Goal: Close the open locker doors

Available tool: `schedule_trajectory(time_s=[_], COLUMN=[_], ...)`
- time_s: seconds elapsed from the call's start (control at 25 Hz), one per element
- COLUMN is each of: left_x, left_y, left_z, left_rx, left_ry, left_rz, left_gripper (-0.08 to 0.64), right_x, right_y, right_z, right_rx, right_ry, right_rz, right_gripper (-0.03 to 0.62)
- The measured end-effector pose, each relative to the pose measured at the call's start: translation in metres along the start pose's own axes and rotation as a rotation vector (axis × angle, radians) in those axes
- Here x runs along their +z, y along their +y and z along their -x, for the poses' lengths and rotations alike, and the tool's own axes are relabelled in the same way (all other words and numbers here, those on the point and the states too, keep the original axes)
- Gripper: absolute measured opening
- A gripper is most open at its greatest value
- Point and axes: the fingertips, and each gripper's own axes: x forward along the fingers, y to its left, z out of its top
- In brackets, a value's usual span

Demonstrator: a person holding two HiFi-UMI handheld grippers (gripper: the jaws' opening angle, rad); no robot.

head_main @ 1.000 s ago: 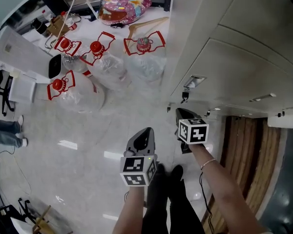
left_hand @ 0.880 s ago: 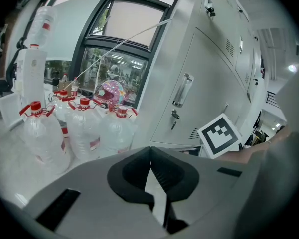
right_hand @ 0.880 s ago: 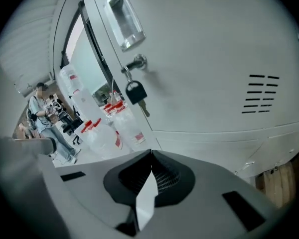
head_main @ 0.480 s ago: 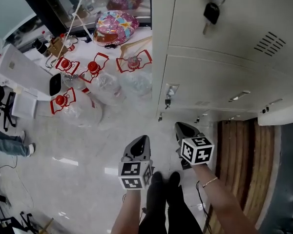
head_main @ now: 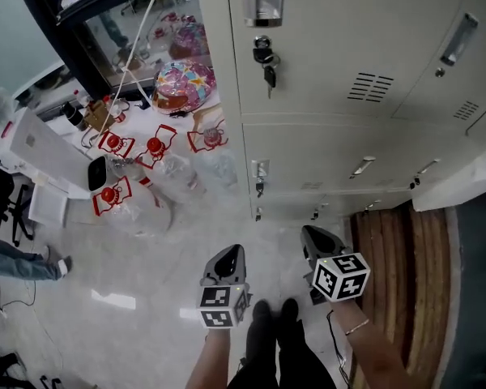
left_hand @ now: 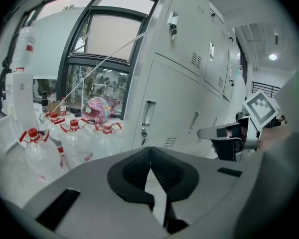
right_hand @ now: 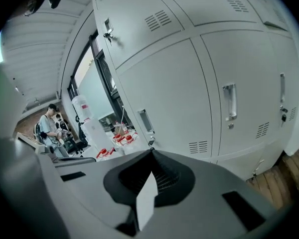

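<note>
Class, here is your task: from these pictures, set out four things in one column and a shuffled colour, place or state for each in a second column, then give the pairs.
1 keys
2 bottle caps
3 left gripper
4 floor boards

a red
b jaws shut, nothing held
c brown wood
d hanging from a locker lock

Pairs: 1-d, 2-a, 3-b, 4-c

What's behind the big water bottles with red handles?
Behind the clear water bottles with red handles lies a pink patterned helmet-like thing, then a dark-framed window. Its far side is hidden.
</note>
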Motion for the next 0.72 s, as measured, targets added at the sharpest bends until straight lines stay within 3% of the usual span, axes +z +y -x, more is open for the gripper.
schedule_trajectory(time_s=[0.4,0.72], left_x=[0.041,0.062], left_y=[-0.028,-0.048], left_z=[0.047,0.074], left_rx=[-0.008,-0.018], left_ry=[-0.053,-0.081], left_rz=[-0.1,-0.122], left_gripper=[0.02,0.02], right_x=[0.029,0.045], right_y=[0.021,0.027], right_z=[0.083,0.125], right_rx=[0.012,0.006], right_ry=[-0.068,-0.099], right_rz=[-0.019,-0.012], right_gripper=[0.005,0.003])
